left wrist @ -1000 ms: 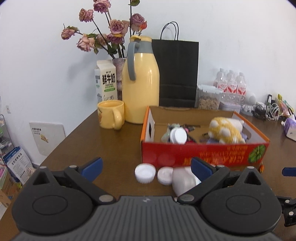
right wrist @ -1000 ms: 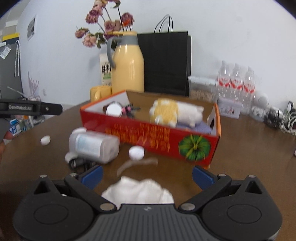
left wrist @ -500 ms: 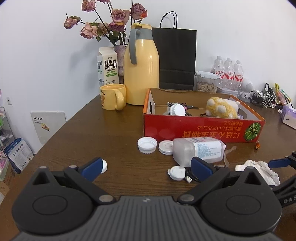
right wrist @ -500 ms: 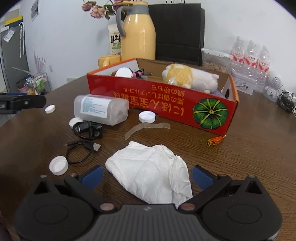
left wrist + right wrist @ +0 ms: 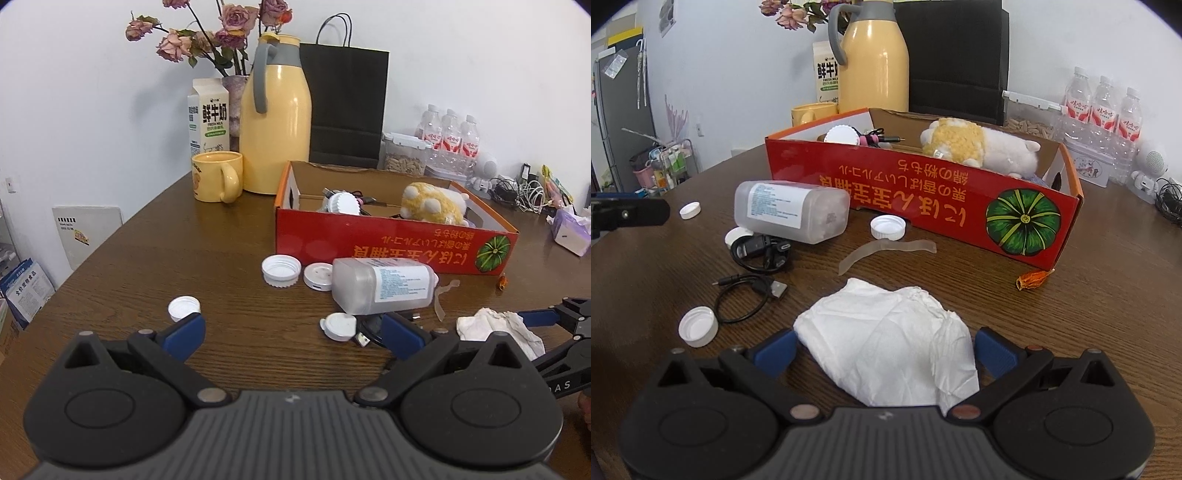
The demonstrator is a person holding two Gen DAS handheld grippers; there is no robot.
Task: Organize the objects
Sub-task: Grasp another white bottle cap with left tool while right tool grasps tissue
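Observation:
A crumpled white tissue [image 5: 886,339] lies on the brown table between the spread fingers of my right gripper [image 5: 884,350], which is open and holds nothing. A clear plastic bottle [image 5: 380,284] lies on its side in front of the red cardboard box [image 5: 369,243], which holds a yellow-white plush toy [image 5: 432,206]. Several white caps [image 5: 280,271] and black cables [image 5: 761,251] are scattered around the bottle. My left gripper [image 5: 291,332] hangs open over bare table, with one small cap [image 5: 183,306] just past its left finger.
A yellow thermos [image 5: 275,129], mug [image 5: 218,181], milk carton [image 5: 208,114] and black paper bag [image 5: 347,110] stand behind the box. Water bottles [image 5: 450,134] stand at the back right. A translucent strip [image 5: 886,249] and an orange wrapper [image 5: 1032,280] lie by the box front.
Both grippers have drawn back from the box, so more of the table shows. The tissue now sits between the right fingers. Both stayed open.

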